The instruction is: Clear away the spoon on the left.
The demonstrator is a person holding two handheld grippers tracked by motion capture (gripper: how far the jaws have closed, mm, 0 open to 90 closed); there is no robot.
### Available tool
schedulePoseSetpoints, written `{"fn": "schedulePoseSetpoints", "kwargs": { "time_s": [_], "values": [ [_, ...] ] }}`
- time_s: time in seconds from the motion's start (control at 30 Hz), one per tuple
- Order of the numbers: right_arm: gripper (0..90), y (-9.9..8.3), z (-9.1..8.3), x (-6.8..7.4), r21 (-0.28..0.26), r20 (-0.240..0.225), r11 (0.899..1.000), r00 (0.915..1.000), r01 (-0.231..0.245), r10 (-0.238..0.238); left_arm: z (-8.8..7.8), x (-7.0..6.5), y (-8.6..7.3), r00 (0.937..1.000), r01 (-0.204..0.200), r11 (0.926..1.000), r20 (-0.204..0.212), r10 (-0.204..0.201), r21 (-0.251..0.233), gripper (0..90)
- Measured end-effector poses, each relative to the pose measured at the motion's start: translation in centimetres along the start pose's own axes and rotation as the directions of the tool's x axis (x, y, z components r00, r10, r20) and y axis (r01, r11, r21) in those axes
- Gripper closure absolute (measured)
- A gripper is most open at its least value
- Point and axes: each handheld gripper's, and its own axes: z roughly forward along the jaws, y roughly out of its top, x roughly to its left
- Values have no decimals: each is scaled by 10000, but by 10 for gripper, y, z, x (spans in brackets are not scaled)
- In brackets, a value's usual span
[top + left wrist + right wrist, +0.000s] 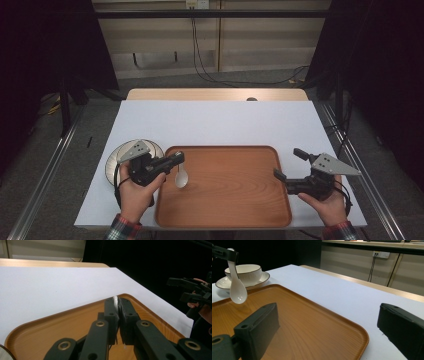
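Left gripper clamped on white spoon by the handle, long axis hanging bowl-down over the left end of the wooden tray. Bowl on plate just left of the tray. Right gripper well apart at the right edge, jaws wide, empty.

Left tongs grip white spoon over wooden tray

white spoon, hanging bowl-down, over wooden tray

Left hand-held gripper jaws clamped together, right hand-held gripper jaws spread wide, both level
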Motion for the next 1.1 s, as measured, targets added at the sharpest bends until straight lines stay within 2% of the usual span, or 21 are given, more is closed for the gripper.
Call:
{"fn": "schedulePoseSetpoints", "kwargs": {
  "time_s": [0.07, 0.17, 0.53, 0.83, 1.1],
  "values": [
    [35, 0, 0, 0, -5, -2, 10000, 10000, -5, 5, -1, -1, -1, 10000, 6, 10000, -63, -6, 98, 853],
    [35, 0, 0, 0, 11, -8, 10000, 10000, 10, -10, 0, -1, -3, 9997, 29, 9999, 246, -32, 97, 853],
    [35, 0, 0, 0, 12, 4, 10000, 10000, 40, -40, 1, -4, -9, 9986, 20, 9996, 529, -35, 290, 853],
    [35, 0, 0, 0, 47, -31, 10000, 10000, 26, -26, 4, -2, -15, 9985, 120, 9990, 526, -143, 441, 852],
    [35, -1, 0, 0, 73, -2, 10000, 10000, 39, -39, 6, 0, -16, 9978, 183, 9991, 630, -207, 386, 850]
  ]
}}
